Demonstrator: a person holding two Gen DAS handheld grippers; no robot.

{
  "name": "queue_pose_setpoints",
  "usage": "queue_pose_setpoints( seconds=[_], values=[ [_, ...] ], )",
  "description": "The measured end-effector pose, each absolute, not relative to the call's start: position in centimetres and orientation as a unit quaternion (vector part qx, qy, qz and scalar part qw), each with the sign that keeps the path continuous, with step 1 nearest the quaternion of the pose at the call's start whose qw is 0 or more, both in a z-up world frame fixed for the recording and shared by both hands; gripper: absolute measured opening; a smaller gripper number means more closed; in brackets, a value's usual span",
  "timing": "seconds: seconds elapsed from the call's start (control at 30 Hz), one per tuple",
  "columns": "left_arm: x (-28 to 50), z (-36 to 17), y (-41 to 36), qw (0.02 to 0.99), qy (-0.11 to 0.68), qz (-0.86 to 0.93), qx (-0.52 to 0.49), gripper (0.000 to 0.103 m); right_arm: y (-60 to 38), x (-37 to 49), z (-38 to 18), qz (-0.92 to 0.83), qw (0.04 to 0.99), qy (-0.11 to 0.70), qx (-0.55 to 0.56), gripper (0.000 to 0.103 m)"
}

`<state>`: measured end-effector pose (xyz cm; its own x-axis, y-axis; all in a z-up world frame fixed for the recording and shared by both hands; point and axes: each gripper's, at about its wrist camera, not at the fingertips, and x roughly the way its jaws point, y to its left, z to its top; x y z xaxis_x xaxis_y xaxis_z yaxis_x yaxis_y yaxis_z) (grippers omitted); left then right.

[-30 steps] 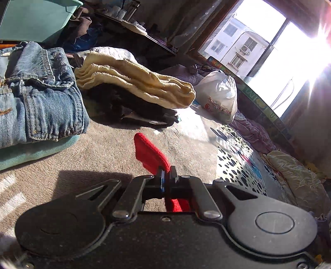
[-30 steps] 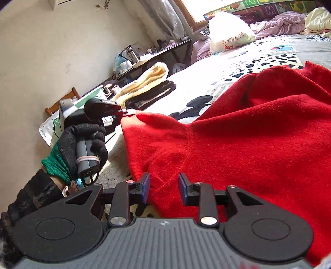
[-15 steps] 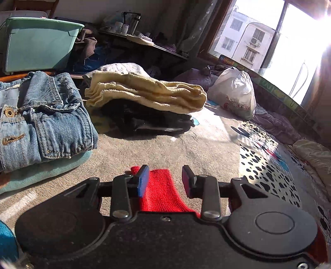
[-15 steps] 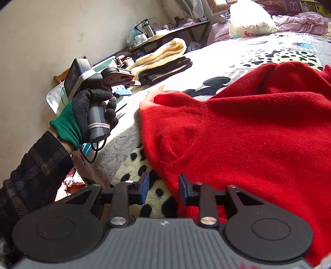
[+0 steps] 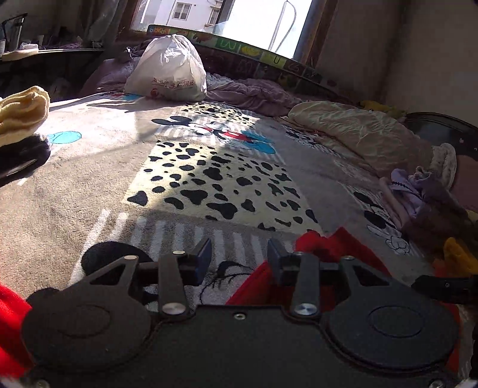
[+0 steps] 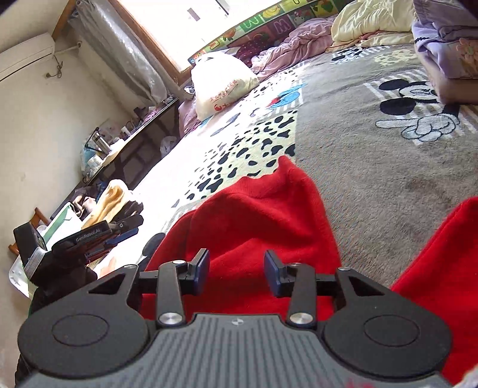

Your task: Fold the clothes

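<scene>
Now | red sweater (image 6: 254,221): 1 | white bag (image 5: 168,73): 1 | grippers: 2

White plastic bag (image 5: 167,70) on the cartoon-print blanket (image 5: 209,167) (sunlit), near the window (image 5: 248,21).

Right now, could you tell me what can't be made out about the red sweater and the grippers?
- Red sweater: its near part is hidden under the right gripper body in the right wrist view; cut by the frame edge at right.
- Left wrist view: the left gripper body hides most of the sweater.
- Left gripper in the right wrist view: fingertips too small and dark to read.
</scene>
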<state>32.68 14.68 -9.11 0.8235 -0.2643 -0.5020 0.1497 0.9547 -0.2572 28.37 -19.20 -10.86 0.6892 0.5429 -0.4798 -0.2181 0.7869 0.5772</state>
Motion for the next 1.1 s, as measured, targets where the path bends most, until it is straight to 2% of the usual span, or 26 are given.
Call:
queue_pose_setpoints(
  seconds=[0.2,0.3,0.33,0.4,0.47,0.5,0.53,0.57,0.67,0.77,0.8,0.87,0.93,1.0,1.1],
  values=[
    [34.7,-10.2,12.5,0.945,0.299,-0.115,-0.058,0.039,-20.9,34.1,-12.7,0.205,0.888,0.327,0.25,0.053],
    [35.4,-10.8,11.9,0.943,0.31,-0.116,-0.04,0.036,-21.3,36.6,-14.2,0.214,0.881,0.334,0.256,0.054],
    [35.4,-11.0,11.7,0.942,0.313,-0.118,-0.035,0.034,-21.5,37.1,-14.8,0.214,0.878,0.338,0.263,0.054],
    [35.4,-11.4,11.5,0.94,0.314,-0.128,-0.03,0.017,-21.7,37.9,-16.2,0.196,0.873,0.35,0.278,0.055],
    [35.3,-11.4,11.4,0.94,0.31,-0.139,-0.031,0.007,-21.9,38.6,-17.1,0.201,0.865,0.35,0.299,0.054],
    [35.2,-11.2,11.6,0.941,0.304,-0.145,-0.041,0.005,-21.7,38.7,-17.2,0.21,0.862,0.347,0.305,0.046],
    [35.1,-10.9,12.1,0.942,0.296,-0.148,-0.062,0.005,-21.6,38.9,-17.3,0.224,0.857,0.347,0.309,0.033],
    [34.9,-10.5,13.1,0.942,0.285,-0.149,-0.098,0.005,-21.6,38.9,-17.4,0.231,0.853,0.347,0.314,0.008],
    [34.8,-10.5,17.3,0.94,0.269,-0.089,-0.189,0.005,-22.6,38.0,-17.2,0.216,0.857,0.327,0.334,0.008],
    [35.5,-12.2,20.6,0.921,0.308,-0.012,-0.239,0.006,-23.4,38.2,-17.6,0.198,0.855,0.343,0.335,0.008],
    [35.6,-12.3,20.9,0.918,0.312,-0.02,-0.244,0.012,-23.6,38.3,-17.8,0.192,0.853,0.35,0.334,0.008],
    [35.8,-11.8,21.0,0.919,0.303,-0.04,-0.251,0.029,-23.8,38.9,-18.3,0.19,0.845,0.366,0.341,0.012],
    [36.4,-11.9,20.6,0.917,0.307,-0.055,-0.246,0.033,-23.7,39.2,-18.1,0.195,0.841,0.364,0.35,0.018],
    [37.3,-12.8,20.1,0.913,0.324,-0.058,-0.242,0.037,-23.4,39.9,-17.5,0.203,0.845,0.36,0.339,0.049],
    [38.8,-13.8,19.6,0.906,0.344,-0.066,-0.238,0.037,-23.0,40.9,-17.2,0.212,0.848,0.362,0.323,0.052]
  ],
)
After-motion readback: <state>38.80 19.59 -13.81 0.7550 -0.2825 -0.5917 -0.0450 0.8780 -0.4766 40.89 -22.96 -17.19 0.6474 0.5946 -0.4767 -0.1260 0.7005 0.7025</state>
